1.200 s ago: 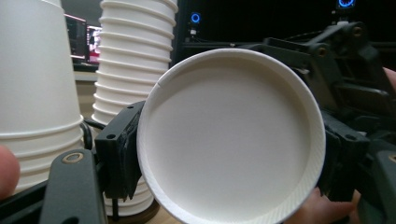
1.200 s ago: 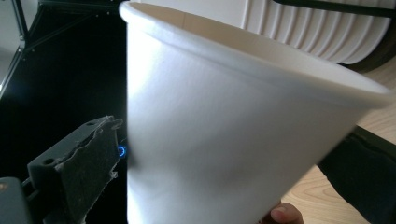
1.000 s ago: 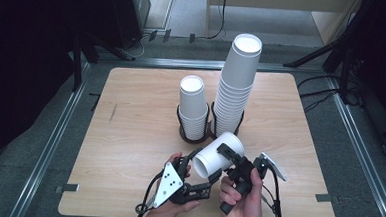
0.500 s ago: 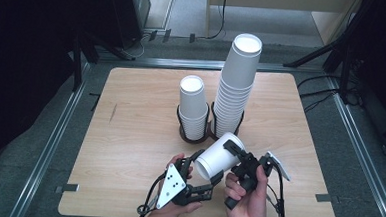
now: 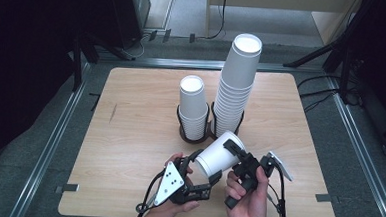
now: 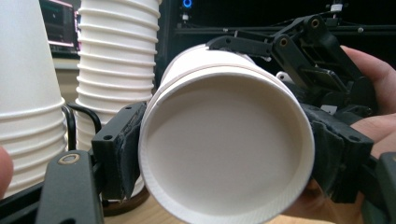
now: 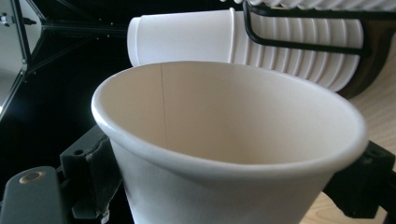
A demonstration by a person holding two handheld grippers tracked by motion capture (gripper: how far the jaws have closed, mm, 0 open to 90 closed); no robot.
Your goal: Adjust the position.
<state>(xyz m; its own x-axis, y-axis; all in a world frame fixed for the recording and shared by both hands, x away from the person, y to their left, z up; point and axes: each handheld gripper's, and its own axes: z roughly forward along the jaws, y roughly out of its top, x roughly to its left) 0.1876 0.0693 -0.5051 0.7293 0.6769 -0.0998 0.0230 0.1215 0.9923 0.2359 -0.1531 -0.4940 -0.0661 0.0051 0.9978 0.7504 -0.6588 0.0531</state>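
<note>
White paper cup (image 5: 220, 155) lying tilted at lower centre of the high view, base end clamped between the left gripper (image 5: 203, 175) jaws, rim end pinched by the right gripper (image 5: 239, 156), short cup stack (image 5: 193, 108) and tall cup stack (image 5: 236, 85) in a black holder (image 5: 183, 133) above, wooden table (image 5: 130, 115).

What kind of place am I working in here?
Probably a lab or data-collection bay: a bare wooden table on a metal-railed floor, dark stands and cables around it, and stacked paper cups in a holder.
</note>
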